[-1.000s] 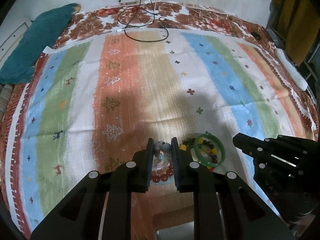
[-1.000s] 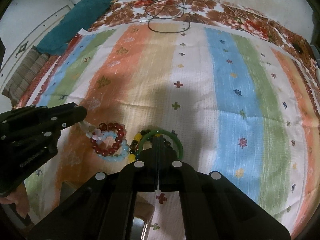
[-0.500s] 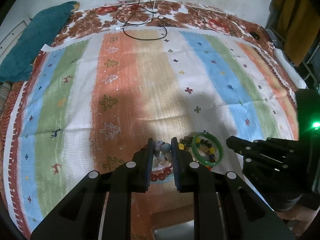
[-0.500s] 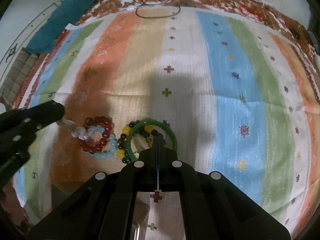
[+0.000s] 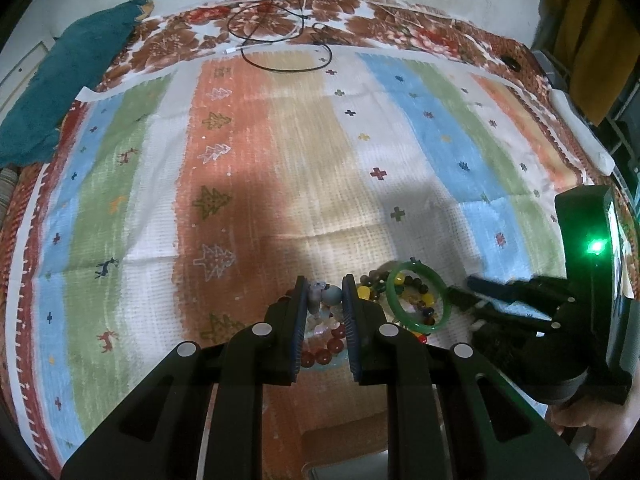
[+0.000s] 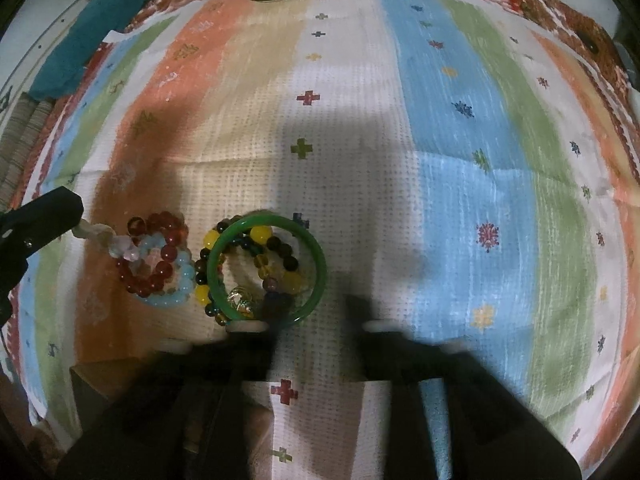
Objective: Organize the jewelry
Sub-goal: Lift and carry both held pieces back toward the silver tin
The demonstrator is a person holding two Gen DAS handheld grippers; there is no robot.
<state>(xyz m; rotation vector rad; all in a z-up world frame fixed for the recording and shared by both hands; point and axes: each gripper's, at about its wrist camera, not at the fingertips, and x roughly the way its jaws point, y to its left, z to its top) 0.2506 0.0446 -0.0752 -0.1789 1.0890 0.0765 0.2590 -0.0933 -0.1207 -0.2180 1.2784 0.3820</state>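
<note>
left gripper (image 5: pixel 325 300) pinches pale beads of a bracelet (image 5: pixel 322 296) between its narrowed jaws; right gripper (image 6: pixel 316 316) stands spread wide, holding nothing, just behind the green bangle (image 6: pixel 267 270), which lies over a yellow-and-dark bead strand (image 6: pixel 256 256) on the striped cloth (image 6: pixel 460 200)

One green bangle (image 6: pixel 267 270). One red bead bracelet (image 6: pixel 154 258). One pale blue bead bracelet (image 6: pixel 178 286). One yellow-and-dark bead bracelet (image 6: pixel 256 258). One pale mixed-stone strand (image 6: pixel 106 238); exact bracelet total hard to tell, pile overlaps. One gold charm (image 6: pixel 239 298). One striped cloth (image 6: pixel 460 160). One teal towel (image 5: pixel 60 80). One black cable (image 5: pixel 280 46). Two grippers: left (image 5: pixel 325 300), right (image 6: pixel 316 320).
</note>
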